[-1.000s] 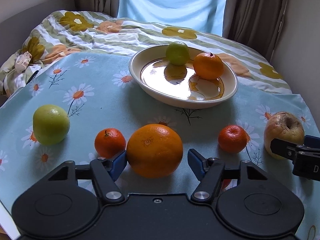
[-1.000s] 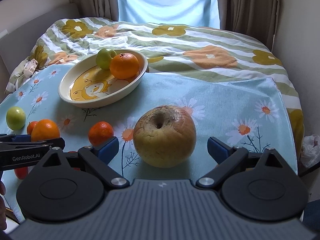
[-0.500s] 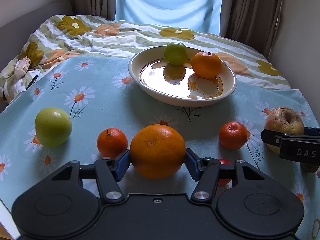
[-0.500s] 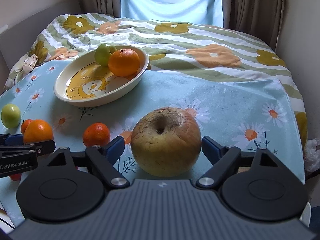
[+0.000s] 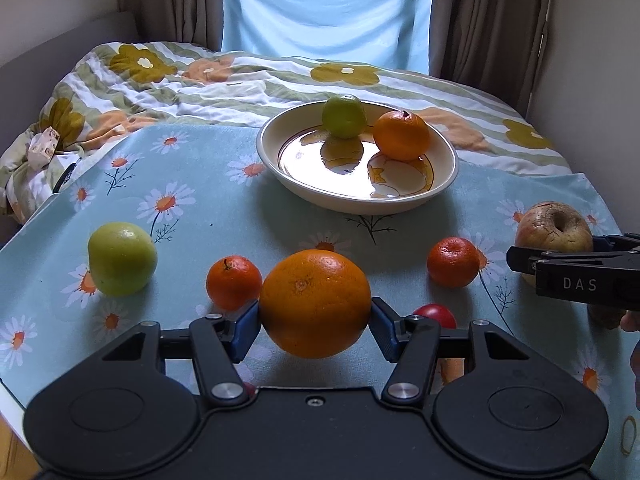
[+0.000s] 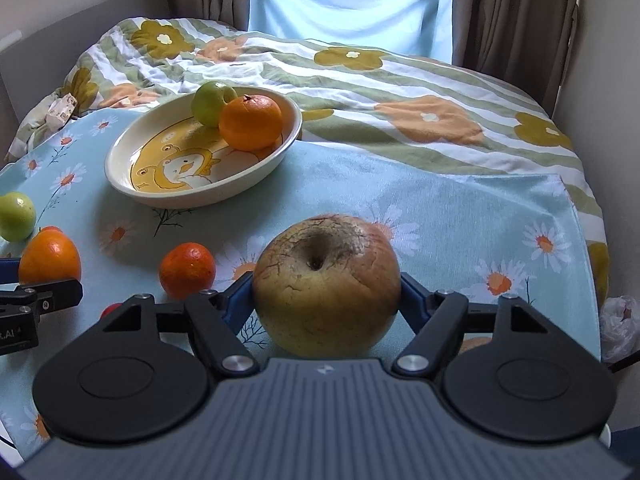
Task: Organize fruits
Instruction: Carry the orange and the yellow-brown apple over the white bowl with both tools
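Both blue fingers (image 5: 246, 330) of the left gripper (image 5: 315, 330) press against the sides of a large orange (image 5: 315, 303), clamped on it just above the daisy-print tablecloth (image 5: 192, 184). The right gripper (image 6: 326, 300) is likewise closed on a wrinkled yellow-brown apple (image 6: 326, 284), its pads touching both flanks. Beyond them sits a cream bowl (image 5: 280, 168) holding a green apple (image 5: 344, 116) and an orange (image 5: 401, 135) side by side. On the cloth lie another green apple (image 5: 121, 258), two tangerines (image 5: 234, 282) (image 5: 453, 262) and a small red fruit (image 5: 435, 315), partly hidden behind the left gripper.
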Demonstrator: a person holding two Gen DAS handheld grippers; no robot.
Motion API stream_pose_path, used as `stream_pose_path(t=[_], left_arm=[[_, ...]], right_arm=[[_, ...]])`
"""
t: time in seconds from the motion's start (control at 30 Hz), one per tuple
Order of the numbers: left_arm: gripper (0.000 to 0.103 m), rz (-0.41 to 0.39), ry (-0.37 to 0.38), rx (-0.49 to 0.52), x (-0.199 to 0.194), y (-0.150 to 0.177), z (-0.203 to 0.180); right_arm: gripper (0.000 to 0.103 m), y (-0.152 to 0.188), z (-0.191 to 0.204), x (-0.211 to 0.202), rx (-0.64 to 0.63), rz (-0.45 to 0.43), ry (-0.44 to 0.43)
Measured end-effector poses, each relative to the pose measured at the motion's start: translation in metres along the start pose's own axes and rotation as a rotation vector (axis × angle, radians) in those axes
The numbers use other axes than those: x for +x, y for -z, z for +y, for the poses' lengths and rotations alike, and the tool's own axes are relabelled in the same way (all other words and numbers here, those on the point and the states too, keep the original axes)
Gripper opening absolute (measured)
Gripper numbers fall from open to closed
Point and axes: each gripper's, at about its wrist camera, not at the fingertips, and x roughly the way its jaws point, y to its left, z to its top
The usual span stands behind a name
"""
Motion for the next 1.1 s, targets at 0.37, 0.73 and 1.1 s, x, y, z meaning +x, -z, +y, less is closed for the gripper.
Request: stream_pose_path(t=[0.37,0.73,1.1], left_arm=[[0.063,-0.1,0.015,-0.014,-0.049,-0.022,0.014],[0.063,-0.214,0.014,0.028,-0.095,-0.062,0.045],[0.063,-0.218,0.081,0.14,-0.065,-0.106,0.088]], right_arm=[[0.088,-0.029,0.018,-0.053,0.013,-0.053,-0.042],[0.088,-0.065,0.051,-0.098,0.027,-0.076,-0.067],[0.088,-0.1,0.087,-0.088,0.11,-0.073,-0.017]])
